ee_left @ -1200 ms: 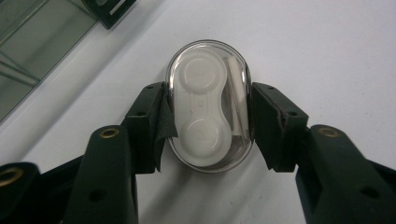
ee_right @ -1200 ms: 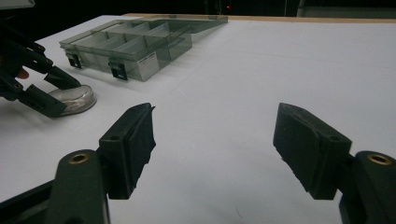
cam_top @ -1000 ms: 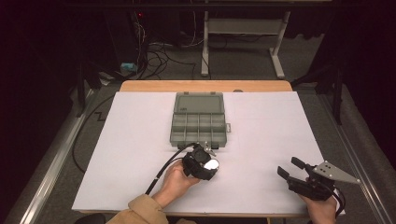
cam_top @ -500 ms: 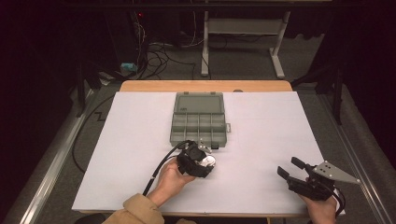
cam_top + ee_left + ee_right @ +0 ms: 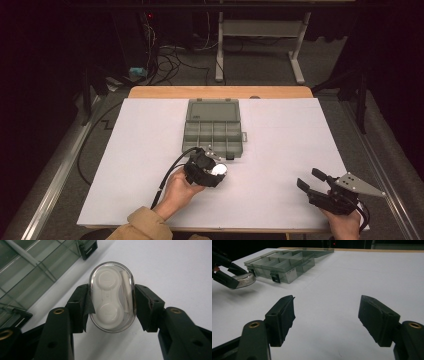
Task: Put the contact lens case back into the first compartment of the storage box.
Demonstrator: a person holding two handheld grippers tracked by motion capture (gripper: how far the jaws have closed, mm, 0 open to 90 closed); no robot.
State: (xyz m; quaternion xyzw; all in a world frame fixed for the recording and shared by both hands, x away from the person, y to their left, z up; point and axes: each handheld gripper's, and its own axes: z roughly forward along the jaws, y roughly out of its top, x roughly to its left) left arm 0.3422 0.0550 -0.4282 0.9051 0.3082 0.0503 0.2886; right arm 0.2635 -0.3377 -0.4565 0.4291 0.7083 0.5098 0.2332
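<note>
Your left hand-held gripper (image 5: 112, 300) clamps the contact lens case (image 5: 111, 297) just short of the open organizer box (image 5: 214, 126); keep it level and squeezed. Your right hand-held gripper (image 5: 327, 320) gapes empty.

Clear case (image 5: 111, 297), white inside; black fingers (image 5: 82, 306)

One clear oval plastic contact-lens case (image 5: 111, 297) with two round white wells showing through lid. One grey-green translucent plastic compartment box (image 5: 214, 127) lying open on table. Two black two-jaw grippers showing: left gripper (image 5: 111, 303), right gripper (image 5: 325, 320). One white table sheet (image 5: 280, 145) covering the top.
</note>
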